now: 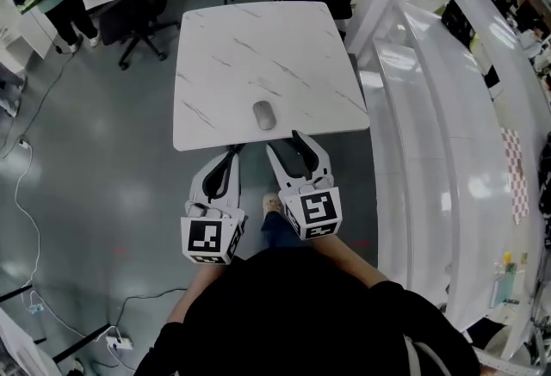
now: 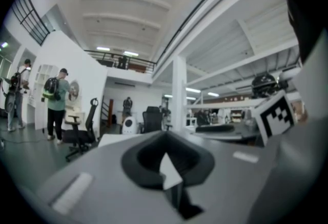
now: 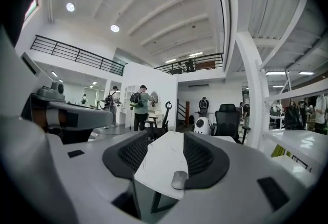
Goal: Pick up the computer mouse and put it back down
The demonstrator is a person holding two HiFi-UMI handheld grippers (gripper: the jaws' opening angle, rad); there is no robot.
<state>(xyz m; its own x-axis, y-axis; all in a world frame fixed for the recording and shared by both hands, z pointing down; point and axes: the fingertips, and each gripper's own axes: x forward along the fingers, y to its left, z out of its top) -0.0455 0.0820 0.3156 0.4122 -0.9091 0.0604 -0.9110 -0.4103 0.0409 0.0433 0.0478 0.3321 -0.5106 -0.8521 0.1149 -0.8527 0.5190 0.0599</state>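
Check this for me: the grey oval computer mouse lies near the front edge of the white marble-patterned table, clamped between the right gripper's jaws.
Wrong in one respect. The grey oval computer mouse does lie near the front edge of the white marble-patterned table, but it isn't clamped. The right gripper is open and short of it, as the head view shows.

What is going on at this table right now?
A person stands at the near edge of a white marble-look table, holding a gripper in each hand. The right gripper has its jaws apart and points at the grey computer mouse, which lies untouched near that edge. The left gripper is beside it, jaws together and empty.
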